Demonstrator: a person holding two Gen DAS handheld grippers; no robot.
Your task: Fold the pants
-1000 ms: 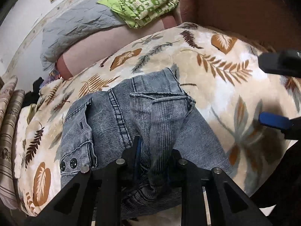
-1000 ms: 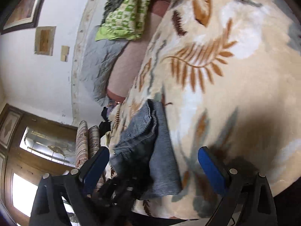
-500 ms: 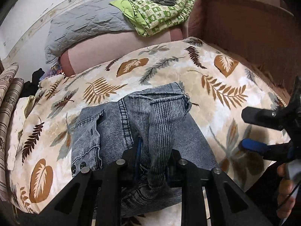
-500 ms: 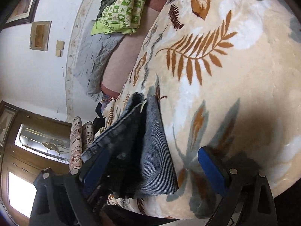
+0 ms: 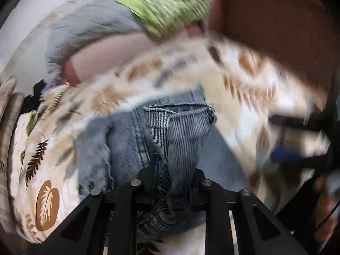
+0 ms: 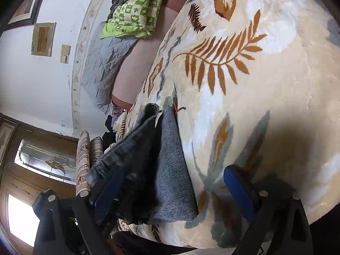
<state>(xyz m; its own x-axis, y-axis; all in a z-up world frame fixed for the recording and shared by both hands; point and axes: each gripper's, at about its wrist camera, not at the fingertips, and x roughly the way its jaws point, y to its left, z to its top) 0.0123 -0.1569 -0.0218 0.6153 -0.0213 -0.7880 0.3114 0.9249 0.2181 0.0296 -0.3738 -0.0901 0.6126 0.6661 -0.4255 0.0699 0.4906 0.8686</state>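
Left gripper (image 5: 176, 180) has lifted the pants (image 5: 178, 131) leg, jaws easing open around it; right gripper (image 6: 176, 193) spread, empty; denim's heavy, floppy — grab hem.

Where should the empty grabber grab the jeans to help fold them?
Probably the jeans' flat right edge, coming from the bare blanket side. That edge lies nearest the open right gripper; the left gripper, jaws opening, has the raised fold between them.

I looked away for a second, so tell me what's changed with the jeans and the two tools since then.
The left tool has lifted the jeans fold higher off the blanket; its jaws are opening, denim between them. The right tool stayed open and empty beside the jeans, and the rest of the jeans stayed put.
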